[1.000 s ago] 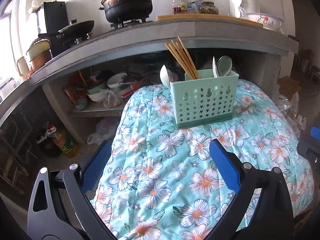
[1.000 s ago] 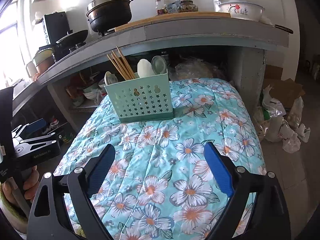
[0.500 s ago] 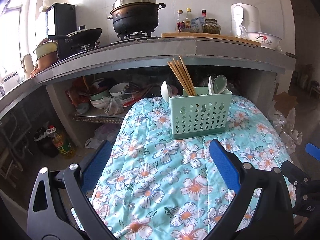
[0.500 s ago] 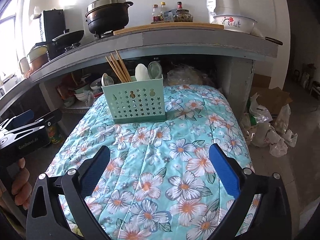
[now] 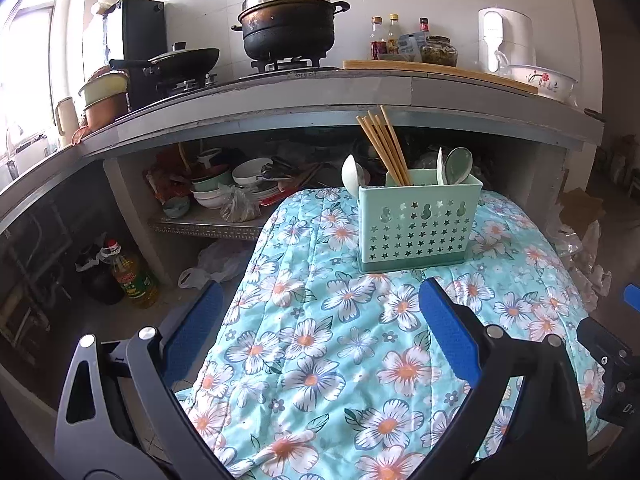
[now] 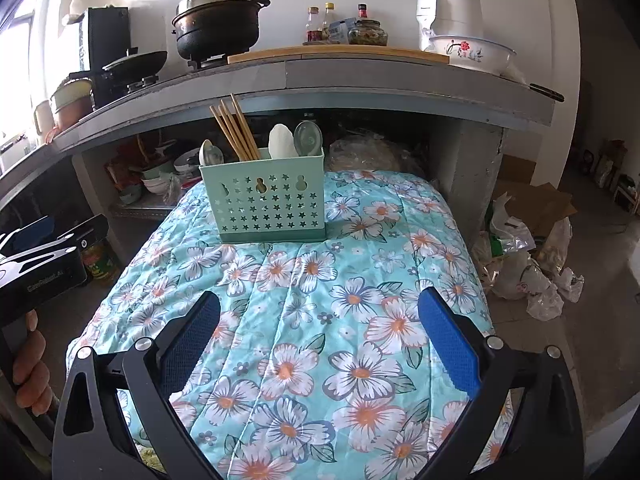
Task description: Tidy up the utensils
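Pulled back a bit vs earlier frames, caddy now further off in both views. Right gripper jaws just opened wider, nothing btwn, over floral quilt. Left gripper spread wide too, empty. Green utensil caddy upright at far end of quilt w/ chopsticks and spoons standing in it.

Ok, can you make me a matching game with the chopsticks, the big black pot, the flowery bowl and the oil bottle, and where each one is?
Things:
1. chopsticks
2. black pot
3. flowery bowl
4. oil bottle

Places:
A. on the floor under the counter
B. on the stove burner
C. standing in the green holder
D. at the counter's right end

Pairs: 1-C, 2-B, 3-D, 4-A
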Demonstrator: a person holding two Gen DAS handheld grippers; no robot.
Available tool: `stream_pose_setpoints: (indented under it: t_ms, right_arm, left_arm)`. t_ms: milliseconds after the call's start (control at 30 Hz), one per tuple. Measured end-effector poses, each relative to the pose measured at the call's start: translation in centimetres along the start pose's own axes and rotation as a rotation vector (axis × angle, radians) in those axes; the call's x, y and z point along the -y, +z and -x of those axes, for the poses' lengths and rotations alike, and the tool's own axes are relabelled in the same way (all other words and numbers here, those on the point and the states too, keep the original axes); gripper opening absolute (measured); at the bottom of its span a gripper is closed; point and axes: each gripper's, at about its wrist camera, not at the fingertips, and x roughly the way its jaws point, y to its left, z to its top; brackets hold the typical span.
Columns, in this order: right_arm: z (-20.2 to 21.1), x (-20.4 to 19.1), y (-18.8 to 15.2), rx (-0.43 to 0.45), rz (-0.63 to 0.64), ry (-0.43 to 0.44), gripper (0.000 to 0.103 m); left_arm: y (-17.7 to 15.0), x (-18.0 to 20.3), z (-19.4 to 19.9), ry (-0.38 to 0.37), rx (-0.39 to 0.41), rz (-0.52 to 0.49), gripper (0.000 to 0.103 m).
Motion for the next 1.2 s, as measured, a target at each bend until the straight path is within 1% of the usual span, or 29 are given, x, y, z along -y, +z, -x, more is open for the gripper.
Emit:
stream_pose_setpoints:
  t_ms: [133, 367, 667, 900, 1200]
  right_arm:
    - [0.0, 0.0, 0.1, -0.001, -0.001, 0.002, 0.096]
    - [0.2, 0.1, 0.3, 0.005, 0.001, -0.006, 0.096]
    - [0.6, 0.9, 0.6, 0.014, 0.003, -0.035, 0.096]
    - [1.5, 2.9, 1.0, 0.041, -0.016, -0.085, 0.096]
    - [2.2, 4.4, 1.2, 0.058, -0.031, -0.108, 0.096]
  left_arm:
    - [-0.3, -0.5, -0.4, 0.012, -0.015, 0.008, 0.095]
    - [-0.7, -1.5, -0.4, 0.045, -0.015, 0.007, 0.095]
    - [-1.3, -4.0, -0.8, 0.09, -0.031, 0.032, 0.095]
    - [-1.4, -4.3, -0.9, 0.088, -0.039, 0.043, 0.095]
    - [-1.5, -3.5, -0.7, 0.075, -0.04, 0.036, 0.095]
